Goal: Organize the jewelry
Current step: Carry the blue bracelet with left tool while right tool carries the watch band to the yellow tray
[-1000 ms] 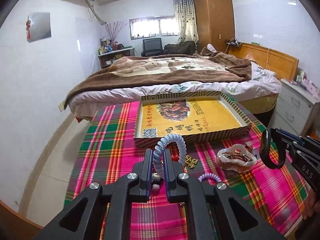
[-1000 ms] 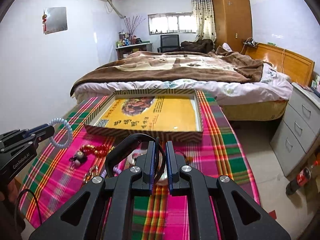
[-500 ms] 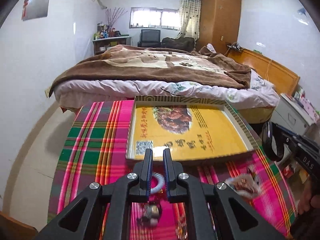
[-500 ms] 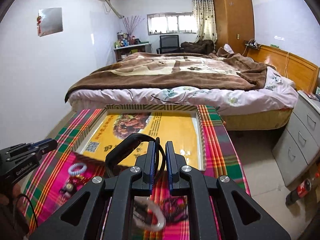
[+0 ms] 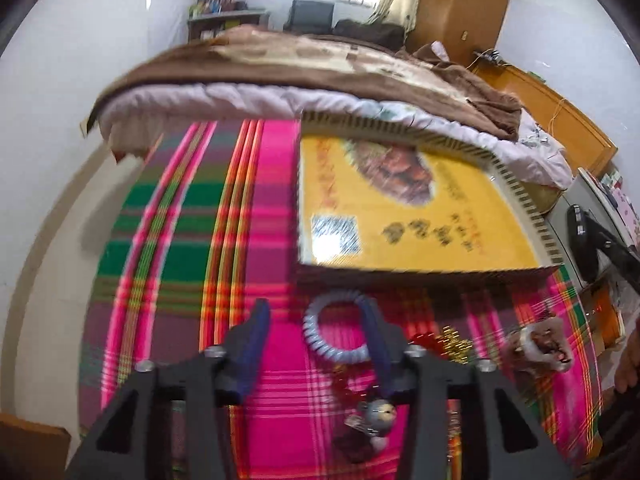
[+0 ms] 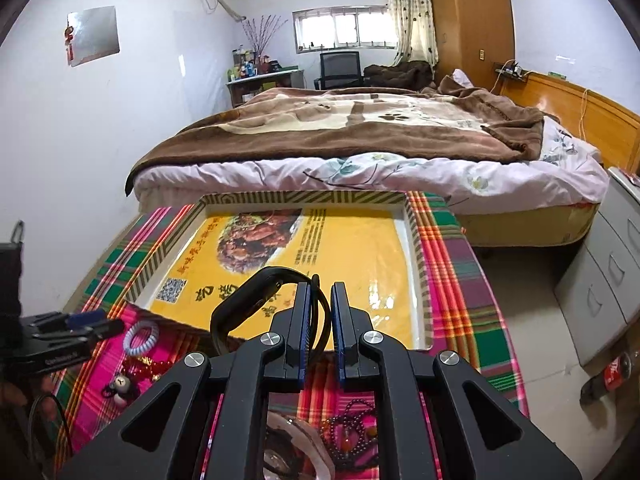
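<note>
Plaid worktop (image 6: 464, 280), tray (image 6: 416, 248) at its far side.
Left gripper (image 5: 316, 322): fingers spread, coil bracelet (image 5: 332, 336) lying between. Right view only: right gripper (image 6: 320, 300) clamps black band (image 6: 256, 292) above tray.

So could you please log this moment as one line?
left claw: open, by coil bracelet | right claw: shut on black band | tray: empty

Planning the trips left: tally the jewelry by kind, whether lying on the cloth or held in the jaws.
Coil bracelet: 1
Black wristband: 1
Bead strings: 2, red one with bear charm, dark one
Gold chain: 1
White bangle: 1
Total: 6
</note>
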The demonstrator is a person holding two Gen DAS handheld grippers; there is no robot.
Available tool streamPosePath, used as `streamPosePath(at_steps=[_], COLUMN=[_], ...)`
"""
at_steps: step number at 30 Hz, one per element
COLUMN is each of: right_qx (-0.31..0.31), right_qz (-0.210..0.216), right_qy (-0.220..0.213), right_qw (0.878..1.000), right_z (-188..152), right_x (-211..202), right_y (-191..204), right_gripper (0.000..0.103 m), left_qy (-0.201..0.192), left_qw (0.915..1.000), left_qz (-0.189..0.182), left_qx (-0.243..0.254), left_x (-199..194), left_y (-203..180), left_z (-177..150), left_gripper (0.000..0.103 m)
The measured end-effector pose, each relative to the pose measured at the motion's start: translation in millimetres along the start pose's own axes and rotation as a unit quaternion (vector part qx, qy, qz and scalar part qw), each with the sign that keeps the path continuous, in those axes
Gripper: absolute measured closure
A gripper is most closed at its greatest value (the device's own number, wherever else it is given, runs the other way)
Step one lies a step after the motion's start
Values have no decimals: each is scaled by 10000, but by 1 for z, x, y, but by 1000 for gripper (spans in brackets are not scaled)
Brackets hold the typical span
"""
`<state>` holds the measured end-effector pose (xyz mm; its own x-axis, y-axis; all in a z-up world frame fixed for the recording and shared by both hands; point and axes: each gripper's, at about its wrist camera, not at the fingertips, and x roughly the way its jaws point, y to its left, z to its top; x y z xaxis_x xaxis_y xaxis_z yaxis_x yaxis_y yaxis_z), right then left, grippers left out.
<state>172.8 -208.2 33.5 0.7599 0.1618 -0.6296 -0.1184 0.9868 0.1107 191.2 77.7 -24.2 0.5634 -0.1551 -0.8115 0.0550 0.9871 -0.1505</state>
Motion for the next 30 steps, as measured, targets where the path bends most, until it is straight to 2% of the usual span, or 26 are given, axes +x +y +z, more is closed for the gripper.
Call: streamPosePath(at_steps=[3,5,11,13,16,18,25,30], right_qx=[-26,-36,-30,-45,-52,-44,-24,5], right_qz=[-1,0,26,37,35,37,-2,1], right_qy=[10,-5,-47,-60,-66,-63,-109,-193], right_qw=[10000,10000,10000,10000,10000,10000,9999,9998], right_z=[1,2,2,2,2,3,6,10], right_x=[0,0,-3,-4,-5,-4,-7,-13], right_y=[3,4,5,6,7,7,5,3], right_gripper=[93,93,93,93,93,93,93,93], left_qy=[214,335,301,274,271,288,30,-229], left_qw=[9996,9994,9988,9982,9973,9972,9981,9987], left_qz=[-112,60,356,459,565,568,510,289], left_qx=[-120,-62,164,272,382,401,331,352], left_x=[15,25,31,31,31,30,7,-22], left_y=[2,0,-11,-14,-16,-15,-13,-18], left_z=[-2,-2,3,2,2,2,4,11], left_gripper=[55,55,56,66,88,93,94,94])
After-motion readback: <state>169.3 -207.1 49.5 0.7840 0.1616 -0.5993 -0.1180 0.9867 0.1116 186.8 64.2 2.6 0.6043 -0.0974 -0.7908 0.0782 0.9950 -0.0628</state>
